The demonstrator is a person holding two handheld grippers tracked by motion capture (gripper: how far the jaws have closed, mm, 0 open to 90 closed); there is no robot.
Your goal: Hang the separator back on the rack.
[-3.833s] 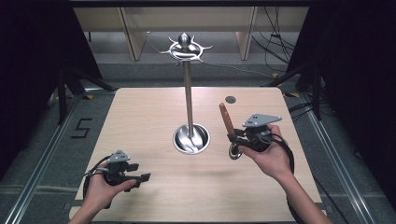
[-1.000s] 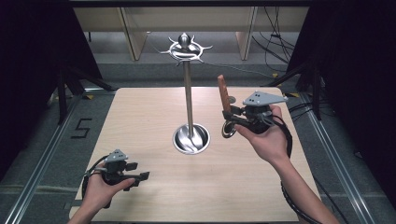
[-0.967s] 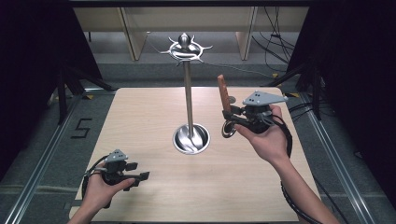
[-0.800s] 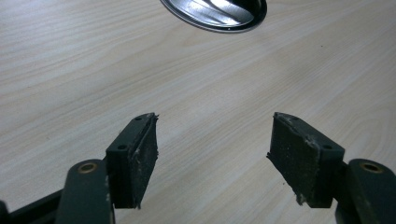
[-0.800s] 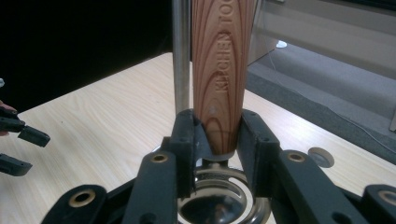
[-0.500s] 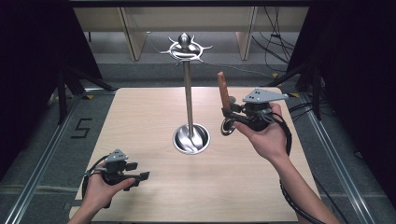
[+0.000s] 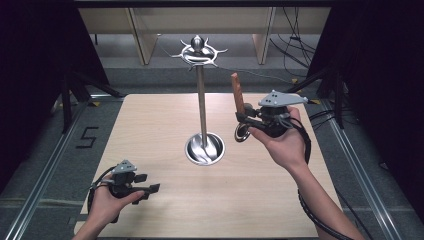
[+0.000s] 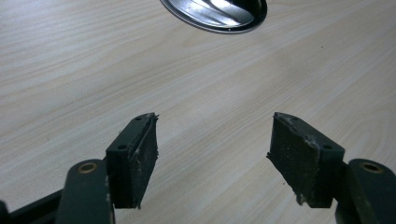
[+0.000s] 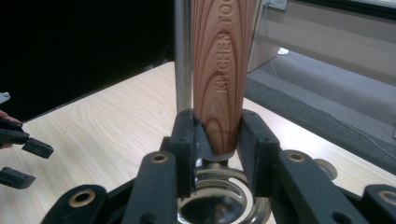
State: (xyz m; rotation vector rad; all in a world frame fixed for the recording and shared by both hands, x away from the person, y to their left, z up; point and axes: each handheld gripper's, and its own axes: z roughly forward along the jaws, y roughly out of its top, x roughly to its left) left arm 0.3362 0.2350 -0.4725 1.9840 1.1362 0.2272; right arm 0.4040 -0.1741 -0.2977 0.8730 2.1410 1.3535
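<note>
A lab: black curtains (image 7: 35, 75), floor rails (image 7: 45, 170), loose cables (image 7: 295, 45).

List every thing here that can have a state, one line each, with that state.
Right gripper: shut on the wooden-handled utensil, held up off the table.
Wooden-handled utensil: upright, handle up, metal ring end below the jaws.
Left gripper: open, nothing between its jaws, low over the table.
Metal stand: upright on its round base, hooks at the top bare.
</note>
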